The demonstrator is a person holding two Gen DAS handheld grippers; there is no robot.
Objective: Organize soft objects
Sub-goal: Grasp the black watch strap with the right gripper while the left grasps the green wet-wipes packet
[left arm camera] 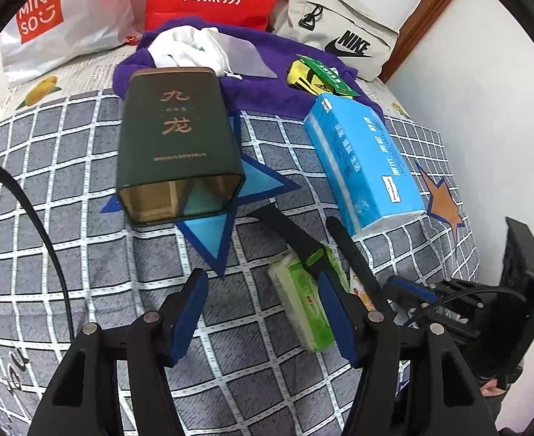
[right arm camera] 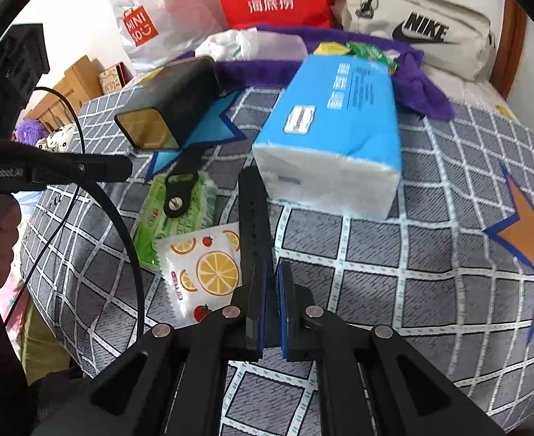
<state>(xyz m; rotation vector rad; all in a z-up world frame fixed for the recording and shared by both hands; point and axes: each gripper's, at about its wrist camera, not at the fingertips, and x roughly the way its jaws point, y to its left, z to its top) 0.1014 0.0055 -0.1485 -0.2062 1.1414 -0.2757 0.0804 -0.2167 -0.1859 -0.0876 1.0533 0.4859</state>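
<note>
The right tongs (right arm camera: 270,287) are clenched on a black watch strap (right arm camera: 252,214) lying on the checked bed (right arm camera: 412,254), its far end draped across the green wet-wipe pack (right arm camera: 150,232). Lifting could drag that pack and the lemon-print sachet (right arm camera: 208,272) beside it. The left tongs (left arm camera: 263,312) hang released and empty above the pack and may knock it.

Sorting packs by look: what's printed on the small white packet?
Lemon slices and strawberries on the white packet; right wrist view.
</note>
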